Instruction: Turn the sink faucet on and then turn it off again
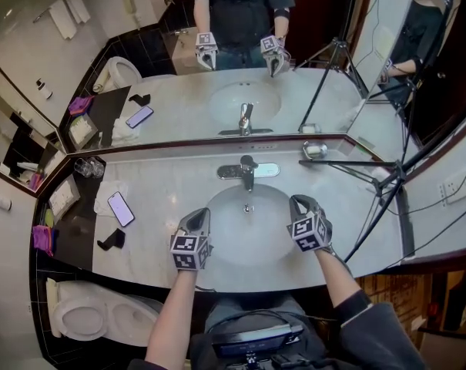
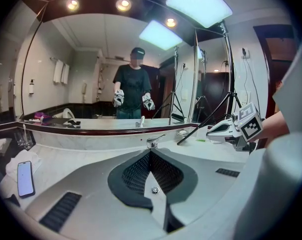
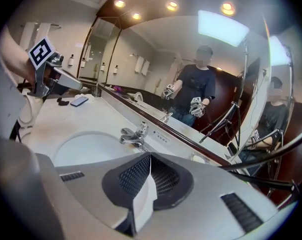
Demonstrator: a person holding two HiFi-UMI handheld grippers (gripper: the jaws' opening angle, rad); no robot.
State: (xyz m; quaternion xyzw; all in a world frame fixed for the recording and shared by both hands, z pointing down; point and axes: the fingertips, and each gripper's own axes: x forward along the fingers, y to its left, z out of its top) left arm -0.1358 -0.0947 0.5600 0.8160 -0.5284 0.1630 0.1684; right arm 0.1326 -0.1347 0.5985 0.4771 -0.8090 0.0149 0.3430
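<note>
Faucet (image 1: 246,172) of polished chrome, oval white basin (image 1: 244,236), left gripper (image 1: 197,216) and right gripper (image 1: 299,202) clenched empty.

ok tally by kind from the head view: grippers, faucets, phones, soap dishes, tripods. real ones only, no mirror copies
Grippers: 2, left gripper and right gripper
Faucet: 1
Phone: 1
Soap dish: 1
Tripod: 1
Total: 6
</note>
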